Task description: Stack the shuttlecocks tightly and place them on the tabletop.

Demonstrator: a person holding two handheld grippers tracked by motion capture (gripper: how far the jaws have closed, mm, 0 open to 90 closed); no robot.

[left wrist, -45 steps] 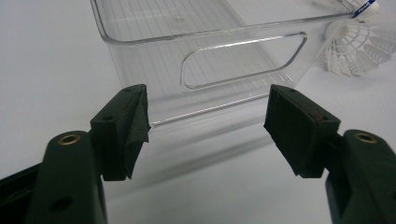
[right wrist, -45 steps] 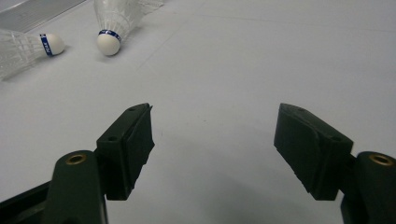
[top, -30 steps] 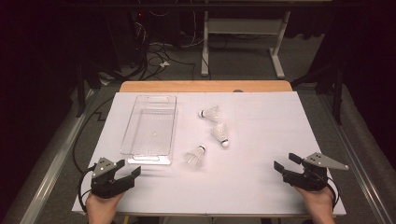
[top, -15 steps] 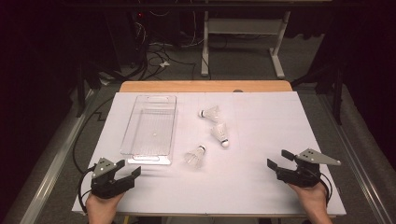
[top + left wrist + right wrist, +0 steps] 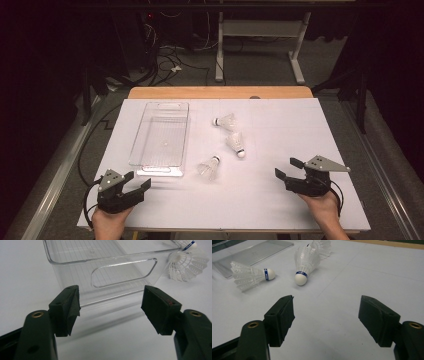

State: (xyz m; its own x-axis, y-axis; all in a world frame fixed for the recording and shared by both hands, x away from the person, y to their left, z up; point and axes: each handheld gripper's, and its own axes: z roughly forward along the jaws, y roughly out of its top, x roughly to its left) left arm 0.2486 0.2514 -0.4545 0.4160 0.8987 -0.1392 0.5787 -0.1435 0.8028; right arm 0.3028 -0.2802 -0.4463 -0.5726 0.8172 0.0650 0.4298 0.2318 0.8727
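My left claw sits at the near left of the worktop, jaws apart and holding nothing; my right claw is at the near right, also spread and empty. From the high view, three shuttlecocks lie loose mid-worktop: one nearest me, just beside the clear bin, two more farther back. The bin has nothing in it

Left gripper view: I'm looking between open jaws at the bin's handle end, walls see-through, inside bare. A shuttlecock rests just off its corner

Right gripper view: jaws wide, pointed at two shuttlecocks, cork tips toward me. I judge these feather-light and easily crushed at the skirt, so I'd pinch the firm cork end, gently
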